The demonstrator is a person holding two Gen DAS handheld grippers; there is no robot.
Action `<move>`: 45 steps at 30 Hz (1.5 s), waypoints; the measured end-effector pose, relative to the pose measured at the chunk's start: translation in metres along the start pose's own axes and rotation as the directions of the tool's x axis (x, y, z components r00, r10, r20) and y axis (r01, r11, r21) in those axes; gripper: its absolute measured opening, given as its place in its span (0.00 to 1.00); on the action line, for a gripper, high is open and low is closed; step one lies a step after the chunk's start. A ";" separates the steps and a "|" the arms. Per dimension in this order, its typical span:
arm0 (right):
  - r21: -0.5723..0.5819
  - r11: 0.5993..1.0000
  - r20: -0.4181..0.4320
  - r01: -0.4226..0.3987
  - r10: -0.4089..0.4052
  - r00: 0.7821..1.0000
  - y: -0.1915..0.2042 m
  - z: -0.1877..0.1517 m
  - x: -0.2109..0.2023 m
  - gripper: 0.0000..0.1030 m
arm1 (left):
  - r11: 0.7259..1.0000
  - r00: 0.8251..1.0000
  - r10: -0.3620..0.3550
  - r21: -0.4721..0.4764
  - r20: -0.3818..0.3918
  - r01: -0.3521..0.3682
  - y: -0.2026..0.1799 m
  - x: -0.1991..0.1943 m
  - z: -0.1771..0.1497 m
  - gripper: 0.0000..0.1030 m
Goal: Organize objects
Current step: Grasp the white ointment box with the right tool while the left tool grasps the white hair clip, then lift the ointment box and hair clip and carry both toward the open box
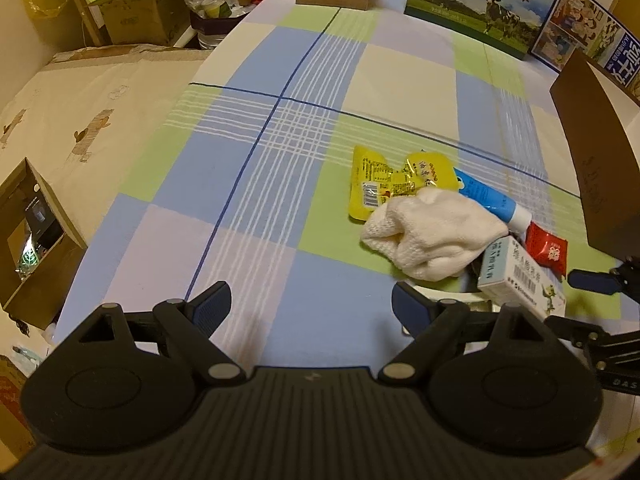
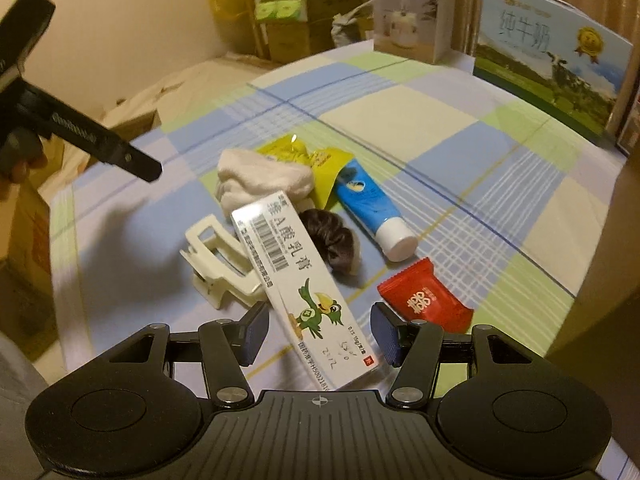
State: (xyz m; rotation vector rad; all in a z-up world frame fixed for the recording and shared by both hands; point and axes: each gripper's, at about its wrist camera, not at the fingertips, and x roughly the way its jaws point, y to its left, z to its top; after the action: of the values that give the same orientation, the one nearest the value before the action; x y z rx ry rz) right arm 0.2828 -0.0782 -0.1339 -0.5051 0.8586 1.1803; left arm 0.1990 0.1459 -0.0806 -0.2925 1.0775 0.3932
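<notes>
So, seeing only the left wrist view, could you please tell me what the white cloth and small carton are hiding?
Observer: A white hair clip lies at the small carton's left side, partly under it.
Operator: Is anything else hidden there?
Observer: A dark scrunchie sits between the carton and the blue tube.
Operator: Is the right claw gripping?
Observer: No, the right claw is open, with the carton's near end in its gap.

The big milk carton at the table's far edge reads "纯牛奶" and "PURE MILK" (beside a gold medal seal). The white medicine box bears a barcode and large Chinese characters. The red candy packet shows "囍".
</notes>
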 end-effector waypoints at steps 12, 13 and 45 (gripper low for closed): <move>0.016 0.999 -0.022 0.043 -0.043 0.999 0.001 -0.030 -0.014 0.36 | 0.977 0.994 -0.106 0.190 0.015 0.101 -0.015 0.012 -0.002 0.82; 0.034 0.998 -0.028 0.055 -0.055 0.998 0.000 -0.035 -0.018 0.36 | 0.970 0.992 -0.123 0.214 0.014 0.117 -0.018 0.013 -0.002 0.82; 0.397 0.854 -0.175 0.336 -0.289 0.941 -0.032 -0.120 -0.102 0.36 | 0.755 0.946 -0.266 0.570 -0.185 0.324 -0.105 0.051 -0.044 0.38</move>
State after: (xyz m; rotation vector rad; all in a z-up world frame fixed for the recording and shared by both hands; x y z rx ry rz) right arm 0.2624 -0.2371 -0.1266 -0.3364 1.0498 0.6429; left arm 0.2330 0.0421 -0.1419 0.0885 1.1686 -0.2597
